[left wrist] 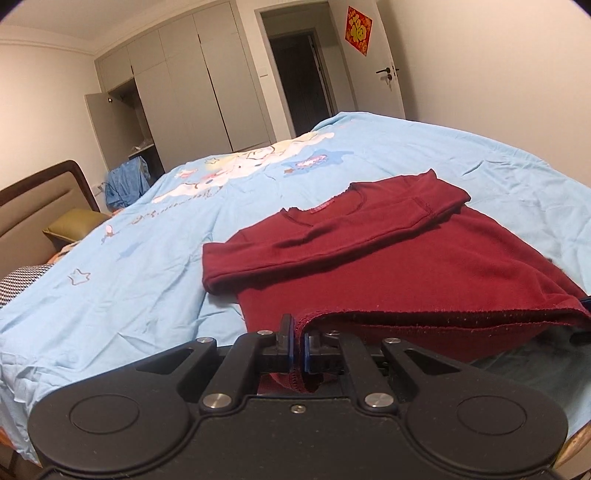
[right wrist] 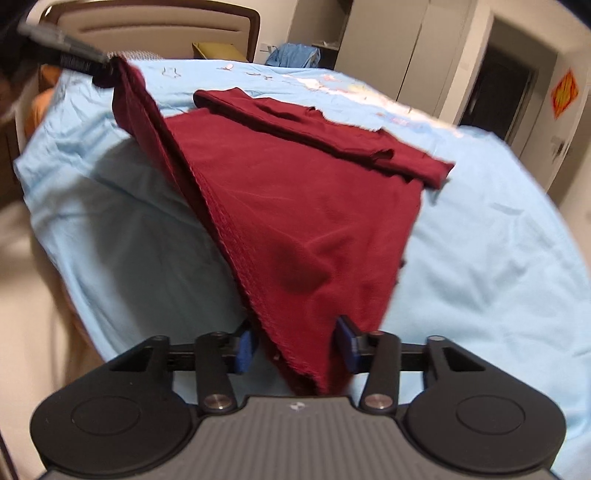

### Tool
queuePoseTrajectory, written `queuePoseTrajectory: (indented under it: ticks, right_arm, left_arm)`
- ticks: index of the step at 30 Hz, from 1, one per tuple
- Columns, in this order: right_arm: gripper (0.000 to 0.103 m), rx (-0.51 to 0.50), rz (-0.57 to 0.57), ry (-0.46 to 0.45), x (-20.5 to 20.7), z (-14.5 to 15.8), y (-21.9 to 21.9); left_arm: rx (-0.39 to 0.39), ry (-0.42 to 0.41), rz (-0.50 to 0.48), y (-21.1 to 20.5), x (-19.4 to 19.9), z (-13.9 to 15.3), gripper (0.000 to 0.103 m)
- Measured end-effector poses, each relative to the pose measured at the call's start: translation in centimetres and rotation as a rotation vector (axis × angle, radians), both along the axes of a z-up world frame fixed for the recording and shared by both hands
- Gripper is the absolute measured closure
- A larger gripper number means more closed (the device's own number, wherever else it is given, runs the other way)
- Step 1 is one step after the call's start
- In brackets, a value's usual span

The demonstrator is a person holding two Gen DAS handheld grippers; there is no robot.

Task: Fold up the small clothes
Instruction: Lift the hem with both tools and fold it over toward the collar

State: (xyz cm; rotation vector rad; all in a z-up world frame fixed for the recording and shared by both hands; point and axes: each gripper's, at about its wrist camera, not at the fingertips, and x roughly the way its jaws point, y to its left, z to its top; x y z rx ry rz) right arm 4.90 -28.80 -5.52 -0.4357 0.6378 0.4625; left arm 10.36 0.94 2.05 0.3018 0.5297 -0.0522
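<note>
A dark red long-sleeved shirt [left wrist: 406,254] lies on the light blue bed sheet [left wrist: 129,295], sleeves folded across its chest. My left gripper [left wrist: 298,347] is shut on the shirt's bottom hem at its left corner and lifts it. In the right wrist view the shirt [right wrist: 295,192] hangs between both grippers. My right gripper [right wrist: 295,343] has its jaws apart, with the hem's other corner draped between the blue pads [right wrist: 347,347]. The left gripper [right wrist: 92,68] shows at the top left of that view, holding the hem.
The bed's headboard [right wrist: 155,33] and an olive pillow [left wrist: 74,221] are at the far end. Grey wardrobes [left wrist: 192,85], an open doorway [left wrist: 303,77] and blue clothes [left wrist: 123,182] stand beyond the bed. The bed's edge [right wrist: 55,206] drops to the floor on the left.
</note>
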Motion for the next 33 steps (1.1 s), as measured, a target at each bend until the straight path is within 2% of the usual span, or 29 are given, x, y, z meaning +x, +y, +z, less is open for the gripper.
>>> queuePoseTrajectory:
  ticks: [3, 4, 5, 7, 9, 13, 15, 17, 24, 28, 30, 33]
  right_arm:
    - [0.078, 0.005, -0.007, -0.051, -1.0, 0.2, -0.6]
    - [0.092, 0.015, -0.017, -0.059, -1.2, 0.3, -0.9]
    - [0.096, 0.027, -0.029, -0.069, -1.4, 0.5, -1.3]
    - [0.097, 0.063, -0.045, -0.100, -1.8, 1.4, -2.1]
    - [0.097, 0.097, -0.047, -0.146, -2.5, 2.7, -2.7]
    - [0.098, 0.150, -0.016, -0.236, -4.1, 6.2, -3.5]
    - [0.098, 0.165, 0.011, -0.270, -5.1, 8.1, -4.0]
    - [0.098, 0.191, 0.052, -0.283, -6.1, 10.0, -4.7]
    - [0.098, 0.259, 0.186, -0.277, -9.7, 16.2, -6.8]
    - [0.098, 0.309, 0.227, -0.275, -10.5, 18.6, -7.8]
    - [0.098, 0.325, 0.232, -0.283, -10.0, 19.4, -7.8]
    - [0.097, 0.317, 0.236, -0.294, -8.8, 19.9, -8.1]
  left_arm:
    - [-0.001, -0.014, 0.001, 0.0, -1.3, 0.3, 0.100]
    - [-0.004, -0.017, 0.004, 0.0, -1.8, 0.4, 0.100]
    - [-0.009, -0.020, 0.009, 0.1, -2.3, 0.5, 0.100]
    - [-0.033, -0.028, 0.026, 0.3, -3.4, 0.8, 0.100]
    - [-0.096, -0.047, 0.048, 1.0, -4.8, 1.6, 0.101]
    - [-0.262, -0.074, 0.102, 2.9, -7.3, 3.6, 0.101]
    - [-0.372, -0.084, 0.100, 4.3, -8.4, 4.9, 0.101]
    - [-0.427, -0.102, 0.076, 5.3, -9.7, 6.3, 0.101]
    - [-0.500, -0.136, -0.059, 7.1, -13.3, 10.9, 0.101]
    - [-0.529, -0.132, -0.108, 7.8, -14.0, 12.4, 0.101]
    - [-0.510, -0.121, -0.138, 7.8, -13.7, 12.7, 0.100]
    - [-0.440, -0.080, -0.167, 7.6, -12.2, 12.9, 0.100]
